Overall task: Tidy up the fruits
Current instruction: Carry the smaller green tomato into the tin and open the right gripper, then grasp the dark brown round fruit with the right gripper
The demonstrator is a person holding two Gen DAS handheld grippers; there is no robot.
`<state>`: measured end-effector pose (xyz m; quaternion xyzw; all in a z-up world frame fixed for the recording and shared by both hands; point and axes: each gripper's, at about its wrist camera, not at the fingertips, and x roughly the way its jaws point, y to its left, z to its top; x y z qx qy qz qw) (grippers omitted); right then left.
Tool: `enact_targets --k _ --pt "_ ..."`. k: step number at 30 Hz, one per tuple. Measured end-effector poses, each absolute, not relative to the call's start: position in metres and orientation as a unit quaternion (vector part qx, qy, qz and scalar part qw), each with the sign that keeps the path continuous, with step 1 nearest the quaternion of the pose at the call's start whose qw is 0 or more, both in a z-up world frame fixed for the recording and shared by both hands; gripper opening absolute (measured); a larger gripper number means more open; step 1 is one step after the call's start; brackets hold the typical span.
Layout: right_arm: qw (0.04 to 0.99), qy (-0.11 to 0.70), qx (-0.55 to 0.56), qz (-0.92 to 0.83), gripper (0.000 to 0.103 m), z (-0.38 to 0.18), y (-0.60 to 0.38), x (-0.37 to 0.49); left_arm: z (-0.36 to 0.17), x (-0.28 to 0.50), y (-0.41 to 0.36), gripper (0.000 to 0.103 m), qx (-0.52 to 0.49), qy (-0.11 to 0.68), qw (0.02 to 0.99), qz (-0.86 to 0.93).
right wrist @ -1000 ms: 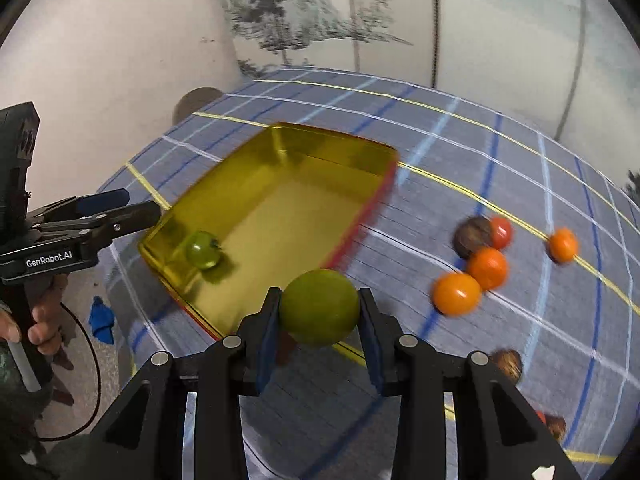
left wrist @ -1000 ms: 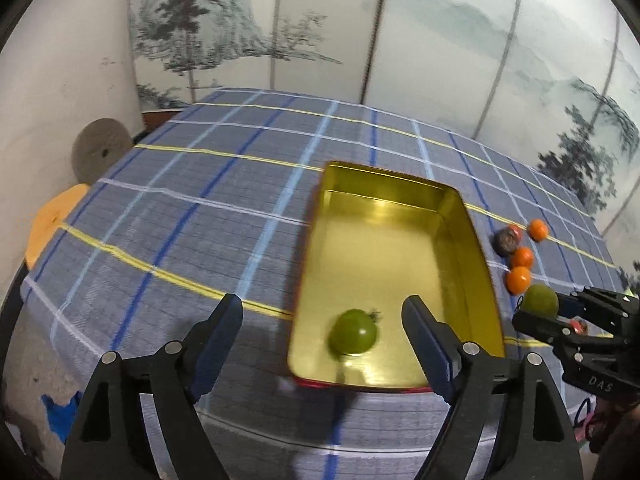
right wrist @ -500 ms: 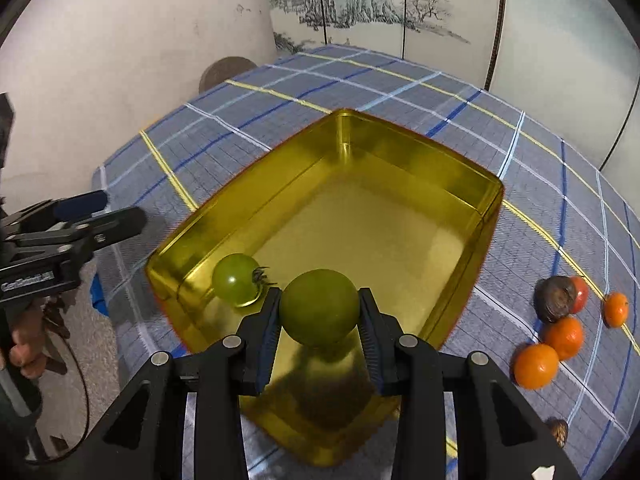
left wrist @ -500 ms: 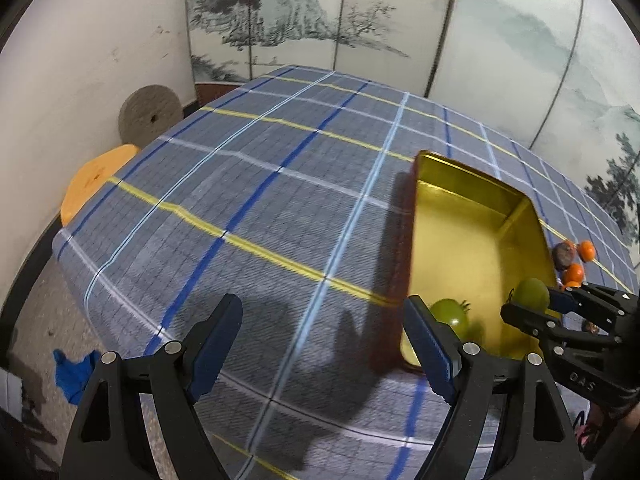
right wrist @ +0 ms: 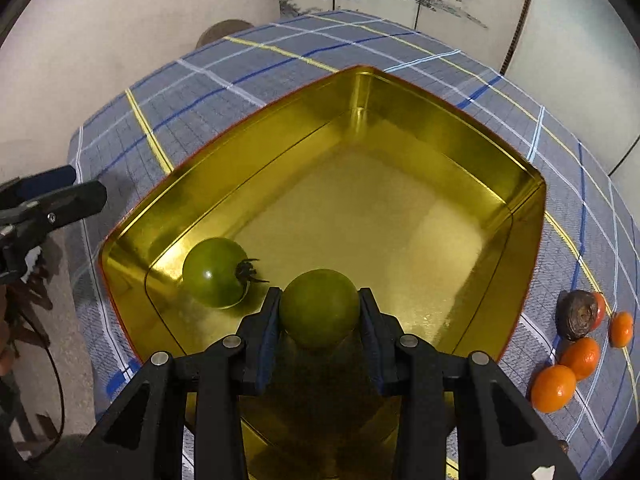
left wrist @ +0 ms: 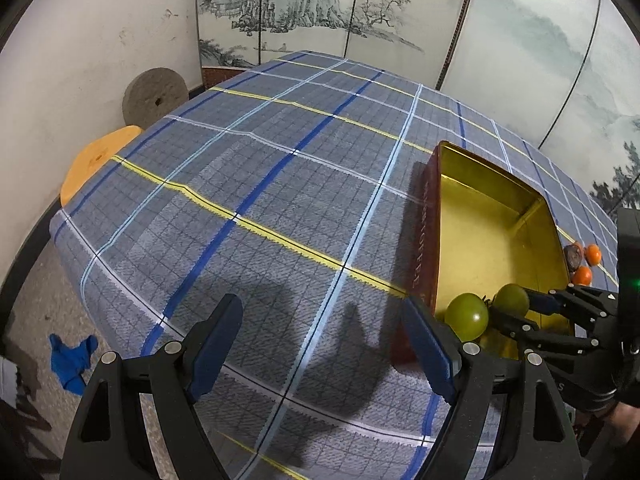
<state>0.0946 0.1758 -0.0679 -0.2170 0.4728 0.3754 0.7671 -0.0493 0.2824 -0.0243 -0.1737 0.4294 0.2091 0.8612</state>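
A gold tin box (right wrist: 440,128) with red outer walls (left wrist: 424,240) sits on the checked tablecloth. Inside, near one corner, lies a green tomato (right wrist: 214,272) (left wrist: 467,317) with a dark stem. My right gripper (right wrist: 320,312) (left wrist: 514,304) is shut on a dull green round fruit (right wrist: 319,307) (left wrist: 511,300), holding it inside the tin just beside the tomato. My left gripper (left wrist: 322,344) stands open over bare cloth left of the tin, with nothing between its fingers; one finger (right wrist: 60,204) shows at the left edge of the right wrist view.
Right of the tin lie three small oranges (right wrist: 554,388), a dark wrinkled fruit (right wrist: 576,314) and a red one (right wrist: 600,308). A stone disc (left wrist: 155,96) and an orange stool (left wrist: 94,162) stand beside the table. A painted folding screen (left wrist: 520,40) rises behind.
The right gripper has carried the green fruit from outside the tin's edge into it and lower, next to the tomato. The left gripper has swung left, off the tin and over bare cloth.
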Motion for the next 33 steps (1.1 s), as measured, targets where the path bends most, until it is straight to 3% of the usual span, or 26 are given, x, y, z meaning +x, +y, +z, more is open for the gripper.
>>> enact_targets --k 7,11,18,33 --pt "0.767 0.474 -0.216 0.375 0.037 -0.067 0.177 0.095 -0.025 -0.049 0.282 0.082 -0.173 0.43 0.861 0.208" --pt "0.772 0.465 -0.212 0.378 0.045 -0.062 0.176 0.093 -0.024 -0.047 0.277 0.082 -0.171 0.432 0.862 0.205" --pt "0.784 0.441 -0.196 0.391 0.045 -0.038 0.164 0.082 -0.015 -0.043 0.264 0.082 -0.165 0.424 0.869 0.193" --pt "0.846 0.422 -0.105 0.309 0.047 0.002 0.017 0.068 -0.002 -0.025 0.193 0.082 -0.132 0.425 0.889 0.11"
